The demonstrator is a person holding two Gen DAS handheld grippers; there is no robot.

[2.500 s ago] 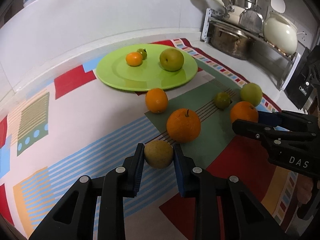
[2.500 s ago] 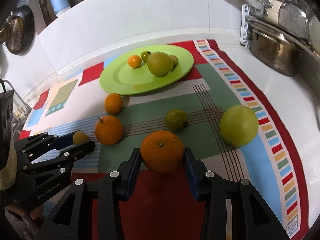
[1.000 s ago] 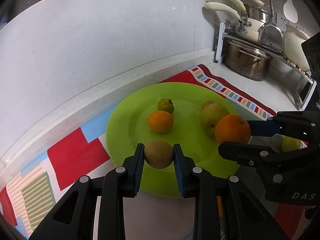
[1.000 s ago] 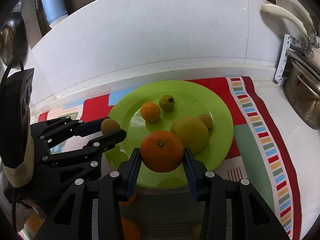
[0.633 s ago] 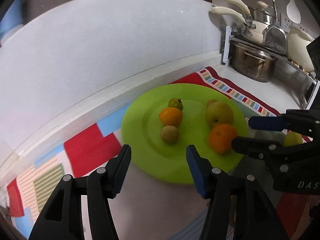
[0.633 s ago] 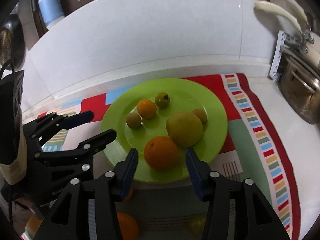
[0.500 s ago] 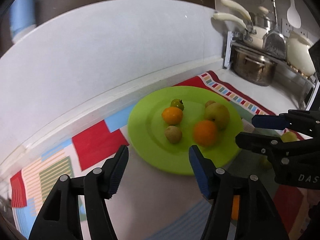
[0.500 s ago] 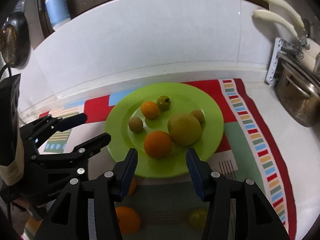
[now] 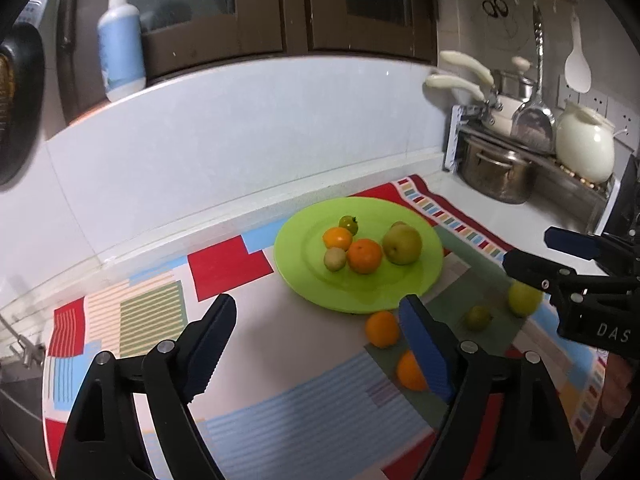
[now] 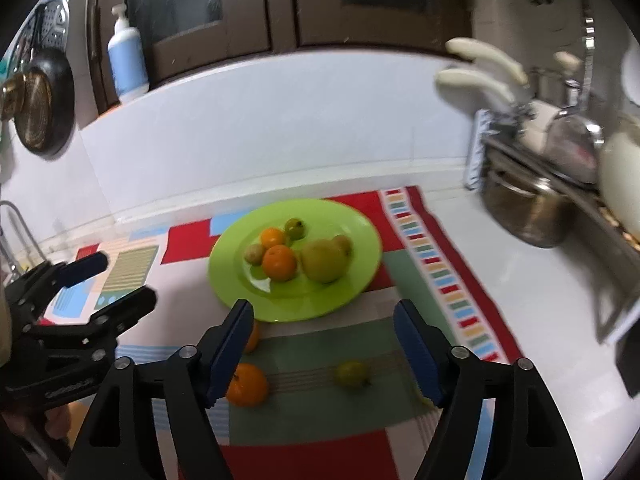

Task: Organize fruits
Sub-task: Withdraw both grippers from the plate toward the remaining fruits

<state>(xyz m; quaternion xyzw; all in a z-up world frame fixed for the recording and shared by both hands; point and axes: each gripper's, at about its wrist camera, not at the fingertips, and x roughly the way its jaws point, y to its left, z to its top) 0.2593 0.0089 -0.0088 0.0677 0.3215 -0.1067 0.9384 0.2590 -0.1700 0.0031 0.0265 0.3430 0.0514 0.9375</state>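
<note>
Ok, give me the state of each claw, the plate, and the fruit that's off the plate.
Left claw: open, empty.
Right claw: open, empty.
Plate: holds six fruits.
Two oranges: on the mat, near the plate's front rim.
Small green fruit: on the mat.
Large green fruit: on the mat, partly hidden by the right claw.

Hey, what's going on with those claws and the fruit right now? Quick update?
Left gripper open, empty. Right gripper open, empty. Green plate holds six fruits; four on the mat: two oranges, small green fruit, yellow-green fruit. Nothing blocking them.
</note>
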